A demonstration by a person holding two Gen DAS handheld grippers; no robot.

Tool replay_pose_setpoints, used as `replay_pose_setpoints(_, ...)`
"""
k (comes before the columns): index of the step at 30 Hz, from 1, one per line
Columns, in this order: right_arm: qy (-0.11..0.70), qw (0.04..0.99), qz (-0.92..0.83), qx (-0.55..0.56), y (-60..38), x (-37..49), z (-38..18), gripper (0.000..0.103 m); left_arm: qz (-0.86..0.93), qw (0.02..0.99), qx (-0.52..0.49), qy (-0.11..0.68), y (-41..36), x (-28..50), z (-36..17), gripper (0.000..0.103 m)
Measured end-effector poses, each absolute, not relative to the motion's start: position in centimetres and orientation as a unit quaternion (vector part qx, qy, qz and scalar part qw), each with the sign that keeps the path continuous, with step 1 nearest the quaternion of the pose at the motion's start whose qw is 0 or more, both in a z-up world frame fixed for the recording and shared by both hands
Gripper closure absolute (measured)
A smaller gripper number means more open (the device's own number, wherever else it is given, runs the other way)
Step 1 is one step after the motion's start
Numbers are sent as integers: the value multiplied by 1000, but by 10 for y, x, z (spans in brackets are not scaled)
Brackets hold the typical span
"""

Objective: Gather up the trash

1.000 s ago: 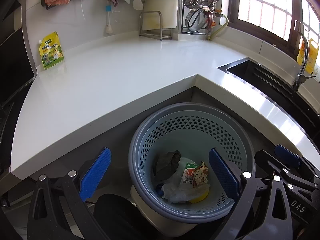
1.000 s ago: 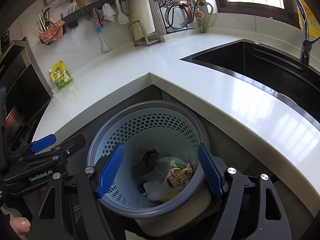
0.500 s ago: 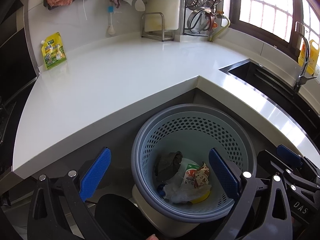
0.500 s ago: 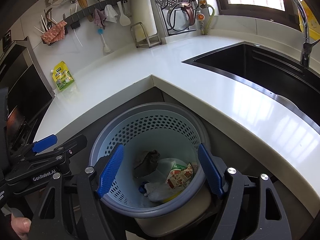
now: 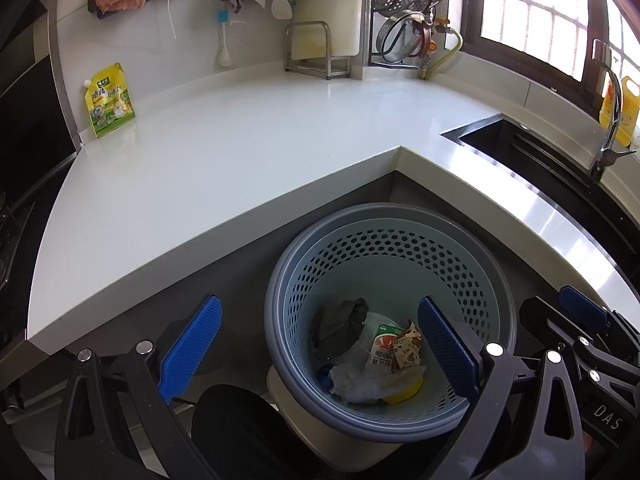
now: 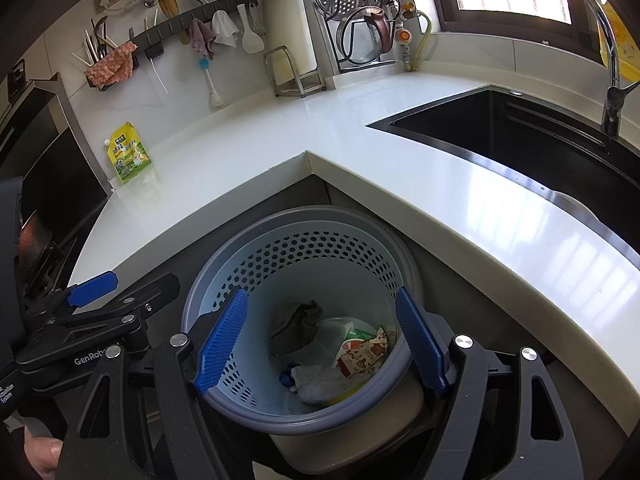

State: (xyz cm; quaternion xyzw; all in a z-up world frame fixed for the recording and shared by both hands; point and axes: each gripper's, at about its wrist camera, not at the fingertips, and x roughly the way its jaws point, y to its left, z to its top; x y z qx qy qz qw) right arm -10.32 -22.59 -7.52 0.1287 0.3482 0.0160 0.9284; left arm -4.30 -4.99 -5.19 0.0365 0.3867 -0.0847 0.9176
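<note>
Left wrist view, nearest first: the left gripper point(image 5: 316, 344) has its blue-padded jaws spread wide and holds nothing. Beside it on the right, the right gripper point(image 6: 320, 340) is likewise wide open and empty. Both hang above a round grey-blue perforated wastebasket point(image 5: 496, 280) that stands on the floor in the inner corner of an L-shaped white table point(image 5: 224, 148).

In the basket bottom lies the collected trash: a crumpled dark grey wad point(image 5: 340, 324) on the left, a red, green and white snack wrapper point(image 5: 396, 346) to the right, and crumpled white plastic film point(image 5: 360, 380) nearest, over something yellow.

All of it looks light, soft and crushable; the film is probably slippery, so pinching a bunched fold should hold best.

Farther off, a yellow-green spouted pouch point(image 5: 109, 101) stands at the table's far left against the wall. It looks limp and light, best taken by its upper edge.
</note>
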Motion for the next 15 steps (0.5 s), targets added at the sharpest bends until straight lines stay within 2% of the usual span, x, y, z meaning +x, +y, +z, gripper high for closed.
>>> replay_pose_setpoints(15,348,929,17,129,-227,-104,-75,30,-90,917,33,388,-51,-44,-52,6)
